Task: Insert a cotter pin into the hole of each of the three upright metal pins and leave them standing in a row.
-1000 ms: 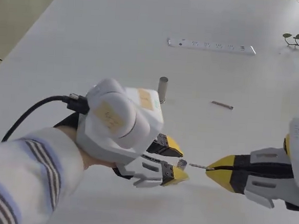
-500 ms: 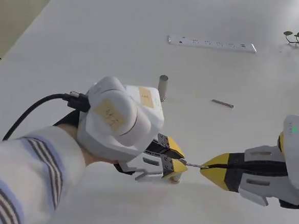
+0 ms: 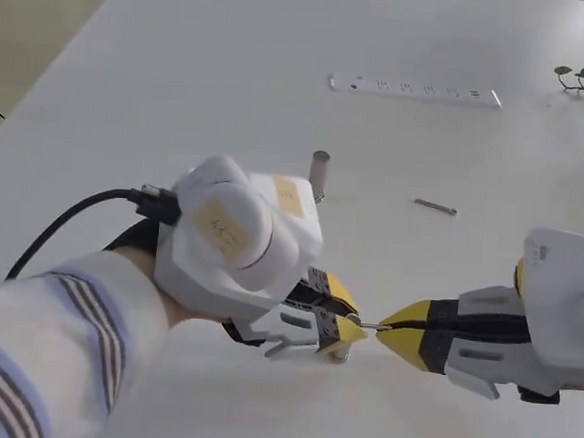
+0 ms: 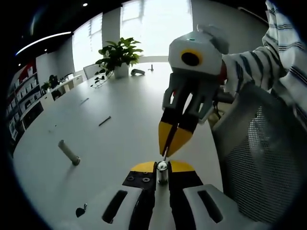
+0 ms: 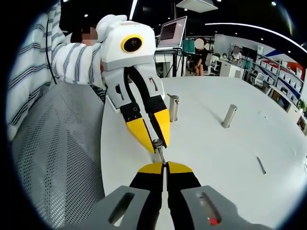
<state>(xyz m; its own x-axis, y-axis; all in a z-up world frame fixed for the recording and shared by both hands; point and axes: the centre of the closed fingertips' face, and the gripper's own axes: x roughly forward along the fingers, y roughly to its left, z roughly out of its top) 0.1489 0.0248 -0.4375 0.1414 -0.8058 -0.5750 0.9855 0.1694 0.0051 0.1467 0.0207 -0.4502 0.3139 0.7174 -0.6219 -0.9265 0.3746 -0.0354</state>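
Now left gripper (image 3: 342,328) clamps stubby silver pin (image 4: 162,173); right gripper (image 3: 385,327) pinches thin cotter pin (image 5: 160,156).

An office: monitor (image 5: 172,30), potted plant (image 4: 118,53), mesh chair (image 4: 261,153).

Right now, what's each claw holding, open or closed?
Left claw: closed on a metal pin.
Right claw: closed on a cotter pin.
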